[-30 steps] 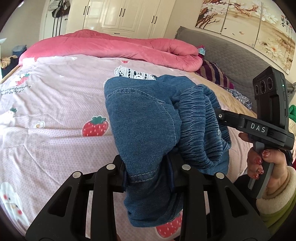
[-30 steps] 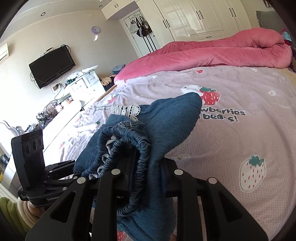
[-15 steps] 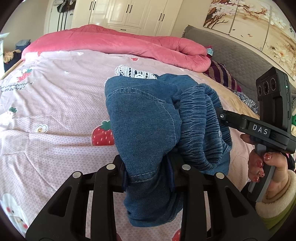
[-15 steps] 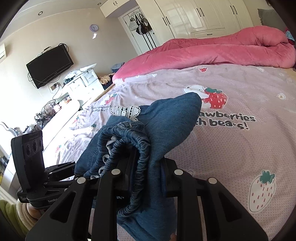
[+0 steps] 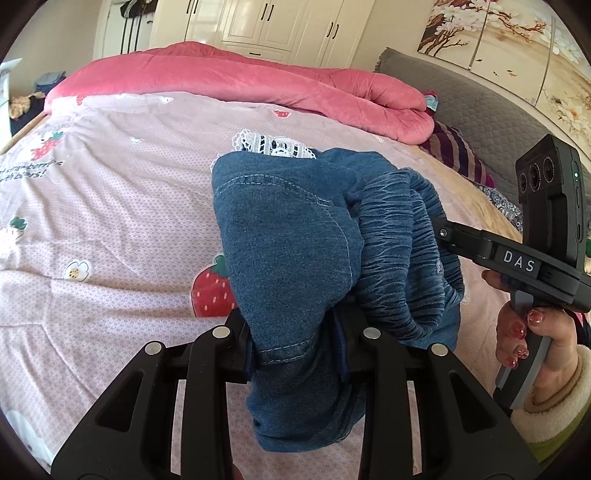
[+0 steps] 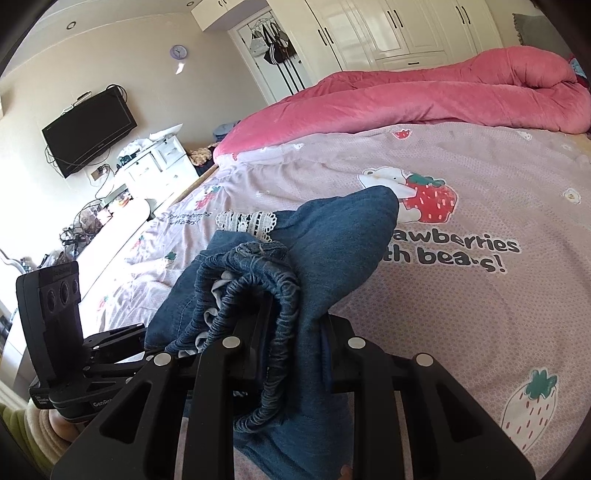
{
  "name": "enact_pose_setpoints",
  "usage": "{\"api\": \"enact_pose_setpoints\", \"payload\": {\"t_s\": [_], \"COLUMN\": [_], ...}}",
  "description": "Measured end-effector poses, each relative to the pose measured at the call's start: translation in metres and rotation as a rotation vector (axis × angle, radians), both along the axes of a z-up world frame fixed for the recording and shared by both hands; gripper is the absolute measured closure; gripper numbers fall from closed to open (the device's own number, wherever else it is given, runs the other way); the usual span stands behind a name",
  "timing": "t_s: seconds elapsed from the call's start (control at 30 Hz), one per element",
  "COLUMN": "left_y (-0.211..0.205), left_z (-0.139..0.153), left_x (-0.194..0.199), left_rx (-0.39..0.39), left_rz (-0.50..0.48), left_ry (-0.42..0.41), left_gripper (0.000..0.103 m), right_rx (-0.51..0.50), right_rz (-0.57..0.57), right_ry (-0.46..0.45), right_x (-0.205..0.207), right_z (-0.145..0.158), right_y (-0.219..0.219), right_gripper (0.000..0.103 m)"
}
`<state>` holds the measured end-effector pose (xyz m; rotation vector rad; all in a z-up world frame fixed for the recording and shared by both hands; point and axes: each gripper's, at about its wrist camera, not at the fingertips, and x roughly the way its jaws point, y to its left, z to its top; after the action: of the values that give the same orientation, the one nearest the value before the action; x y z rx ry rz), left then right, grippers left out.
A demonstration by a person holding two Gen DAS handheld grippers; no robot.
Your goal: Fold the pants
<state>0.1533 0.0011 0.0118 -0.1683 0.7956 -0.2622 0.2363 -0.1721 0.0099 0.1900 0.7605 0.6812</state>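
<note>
Both the left gripper and right gripper clamp the bunched blue denim pants, whose lace-trimmed legs trail far across the pink strawberry-print bedsheet.

Two close wrist views, angled downward — shared pants, bed.

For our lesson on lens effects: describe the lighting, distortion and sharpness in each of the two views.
Left wrist view: bright daylight, black fisheye corners, the grey padded headboard bows, the blue denim pants are sharp, and the white wardrobe doors glare. Right wrist view: same curved rim, the wall-mounted black television leans, and sunlight washes out the white dresser.
</note>
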Motion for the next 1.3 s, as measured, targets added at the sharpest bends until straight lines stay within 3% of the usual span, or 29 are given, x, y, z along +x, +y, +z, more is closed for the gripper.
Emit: {"api": "enact_pose_setpoints", "payload": {"t_s": [0.3,0.7,0.93,1.3], "left_y": [-0.003,0.000,0.000,0.000], "left_z": [-0.012,-0.028,-0.034,-0.034], "left_x": [0.016,0.024,0.025,0.024], "left_rx": [0.036,0.014,0.008,0.007], "left_rz": [0.000,0.008,0.013,0.020], "left_ry": [0.016,0.070,0.082,0.081], "left_gripper": [0.080,0.078,0.074,0.072], "right_rx": [-0.005,-0.008,-0.042,-0.083], "right_rz": [-0.014,-0.034,-0.068,-0.119], "right_ry": [0.049,0.154,0.208,0.178], "right_x": [0.016,0.028,0.030,0.015], "right_z": [-0.016,-0.038,-0.052,-0.047], "right_y": [0.004,0.001,-0.003,-0.014], "right_gripper": [0.083,0.082,0.072,0.054]}}
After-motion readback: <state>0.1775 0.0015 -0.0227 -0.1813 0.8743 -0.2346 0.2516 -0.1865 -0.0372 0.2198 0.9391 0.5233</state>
